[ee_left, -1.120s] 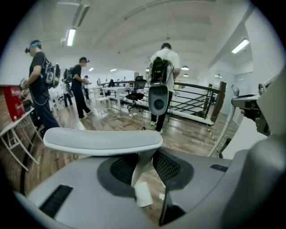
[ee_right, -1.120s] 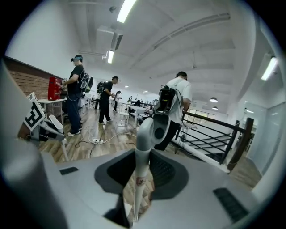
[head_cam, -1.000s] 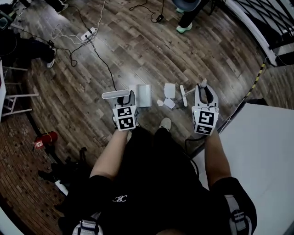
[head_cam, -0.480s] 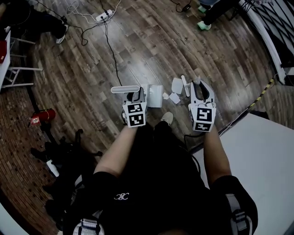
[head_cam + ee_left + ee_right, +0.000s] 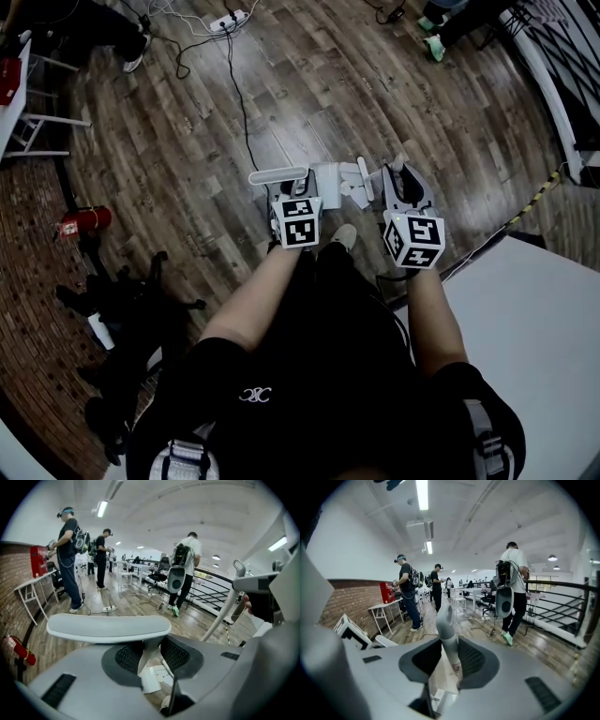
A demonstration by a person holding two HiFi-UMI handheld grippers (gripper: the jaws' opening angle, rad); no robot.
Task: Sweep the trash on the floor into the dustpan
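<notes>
The left claw (image 5: 292, 194) is clamped shut on the upright stem of the dustpan (image 5: 326, 178). The dustpan's flat white grip (image 5: 108, 627) lies crosswise just above the jaws, and the pan is down at the wooden floor (image 5: 187, 141), just beyond the person's feet. The right claw (image 5: 403, 185) is closed tight on the handle of the brush (image 5: 446, 634), whose head sits beside the white paper scraps (image 5: 354, 190) just right of the dustpan.
</notes>
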